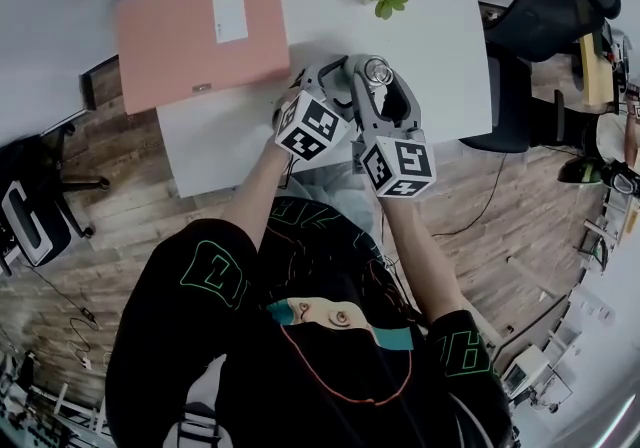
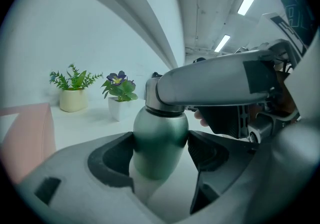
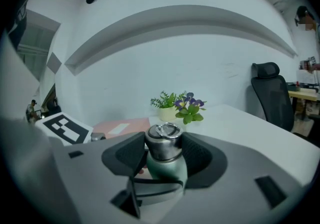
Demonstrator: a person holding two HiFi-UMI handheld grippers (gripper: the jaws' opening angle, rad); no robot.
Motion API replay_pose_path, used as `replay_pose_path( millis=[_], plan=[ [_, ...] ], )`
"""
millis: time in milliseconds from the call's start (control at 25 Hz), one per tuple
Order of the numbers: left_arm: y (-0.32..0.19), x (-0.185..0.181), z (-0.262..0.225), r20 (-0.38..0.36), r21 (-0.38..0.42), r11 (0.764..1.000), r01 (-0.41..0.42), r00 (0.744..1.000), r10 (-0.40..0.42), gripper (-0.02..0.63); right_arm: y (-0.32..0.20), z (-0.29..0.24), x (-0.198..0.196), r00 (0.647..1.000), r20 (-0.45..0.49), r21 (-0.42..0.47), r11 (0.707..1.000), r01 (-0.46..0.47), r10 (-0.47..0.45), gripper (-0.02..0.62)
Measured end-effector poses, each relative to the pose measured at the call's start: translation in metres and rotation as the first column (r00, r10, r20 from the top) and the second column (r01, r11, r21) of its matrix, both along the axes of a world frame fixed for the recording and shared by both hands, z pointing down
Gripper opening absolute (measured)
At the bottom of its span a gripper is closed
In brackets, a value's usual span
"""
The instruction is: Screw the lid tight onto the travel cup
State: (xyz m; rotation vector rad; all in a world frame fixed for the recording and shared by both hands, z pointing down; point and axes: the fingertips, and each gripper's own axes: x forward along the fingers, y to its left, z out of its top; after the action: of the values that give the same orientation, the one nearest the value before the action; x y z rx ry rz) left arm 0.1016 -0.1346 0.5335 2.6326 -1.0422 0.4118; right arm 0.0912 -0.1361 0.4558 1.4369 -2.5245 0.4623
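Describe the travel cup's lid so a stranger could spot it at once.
At the near edge of the white table, the left gripper clamps a green travel cup. Its lid is the silver cap on top, held by the right gripper; it alone carries a wire ring.

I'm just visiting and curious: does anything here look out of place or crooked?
Little. In the head view the folder juts over the table's edge. The cup stands upright, clamped by the left gripper, and its lid sits straight in the right gripper.
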Motion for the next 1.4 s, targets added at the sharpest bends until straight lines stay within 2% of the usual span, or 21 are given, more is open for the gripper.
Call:
replay_pose_path(
  millis=[120, 240, 440, 600, 800, 1000, 1080, 1280, 1400],
  plan=[
    [0.0, 0.0, 0.0, 0.0, 0.0, 1.0, -0.001, 1.0, 0.001, 0.351, 0.001, 0.001, -0.001, 0.999, -0.006, -0.021, 0.999, 0.043, -0.043, 0.24],
    [0.0, 0.0, 0.0, 0.0, -0.001, 1.0, -0.001, 1.0, 0.001, 0.351, 0.002, -0.003, -0.001, 0.991, -0.013, -0.032, 0.991, 0.134, -0.134, 0.321],
    [0.0, 0.0, 0.002, -0.009, -0.003, 1.0, -0.007, 1.0, 0.007, 0.351, 0.008, -0.007, 0.009, 0.952, -0.11, -0.02, 0.958, 0.285, -0.285, 0.308],
    [0.0, -0.001, 0.002, -0.013, -0.007, 1.0, -0.005, 1.0, 0.005, 0.351, 0.007, -0.01, 0.014, 0.917, -0.135, -0.025, 0.927, 0.375, -0.375, 0.302],
    [0.0, -0.001, 0.004, -0.012, -0.016, 1.0, -0.012, 1.0, 0.012, 0.351, 0.004, -0.016, 0.01, 0.859, -0.162, -0.033, 0.872, 0.488, -0.486, 0.288],
    [0.001, -0.001, 0.005, -0.016, -0.019, 1.0, -0.019, 1.0, 0.019, 0.351, 0.006, -0.014, -0.001, 0.75, -0.228, -0.07, 0.778, 0.624, -0.621, 0.27],
    [0.002, -0.001, 0.005, -0.017, -0.021, 1.0, -0.02, 1.0, 0.02, 0.351, 0.004, -0.012, -0.002, 0.722, -0.229, -0.089, 0.752, 0.653, -0.653, 0.248],
    [0.001, 0.0, 0.006, -0.017, -0.025, 0.999, -0.025, 1.0, 0.024, 0.351, 0.003, -0.01, -0.004, 0.68, -0.157, -0.113, 0.697, 0.708, -0.716, 0.229],
    [0.002, -0.001, 0.008, -0.011, -0.025, 0.999, -0.024, 1.0, 0.023, 0.351, 0.003, -0.009, -0.005, 0.69, -0.14, -0.109, 0.704, 0.702, -0.71, 0.227]
  ],
)
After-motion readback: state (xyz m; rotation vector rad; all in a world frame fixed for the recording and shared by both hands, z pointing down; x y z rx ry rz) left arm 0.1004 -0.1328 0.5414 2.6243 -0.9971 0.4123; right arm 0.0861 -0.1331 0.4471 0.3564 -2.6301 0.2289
